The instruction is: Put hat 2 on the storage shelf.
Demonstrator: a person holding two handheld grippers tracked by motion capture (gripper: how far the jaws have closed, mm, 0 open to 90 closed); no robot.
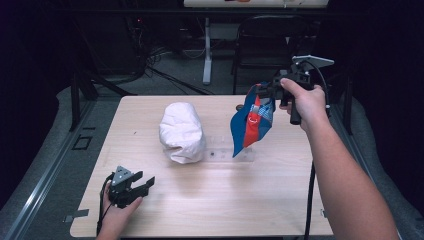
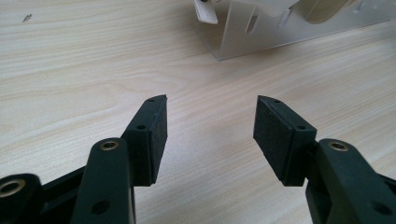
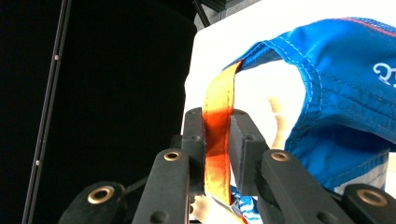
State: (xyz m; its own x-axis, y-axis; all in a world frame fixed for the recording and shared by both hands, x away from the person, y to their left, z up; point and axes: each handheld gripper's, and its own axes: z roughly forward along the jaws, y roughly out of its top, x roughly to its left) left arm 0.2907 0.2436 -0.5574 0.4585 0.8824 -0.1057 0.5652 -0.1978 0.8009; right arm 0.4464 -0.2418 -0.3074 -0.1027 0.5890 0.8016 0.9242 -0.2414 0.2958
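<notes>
A blue fabric bag (image 1: 252, 122) with an orange strap hangs in the air above the table's right half, held up by my right gripper (image 1: 264, 91). Seen from the right gripper view, the jaws of my right gripper (image 3: 217, 140) are shut on the orange strap (image 3: 219, 112), with the blue bag (image 3: 336, 107) dangling to the right. My left gripper (image 1: 142, 186) rests near the table's front left corner, held in a hand. Its jaws (image 2: 210, 126) stand open over bare wood with nothing between them.
A white crumpled bundle (image 1: 181, 131) sits at mid-table on the wooden table (image 1: 210, 200). A clear plastic stand (image 1: 225, 154) lies beside it, also visible as clear plastic stand (image 2: 261, 32). Dark floor, cables and a chair lie beyond the far edge.
</notes>
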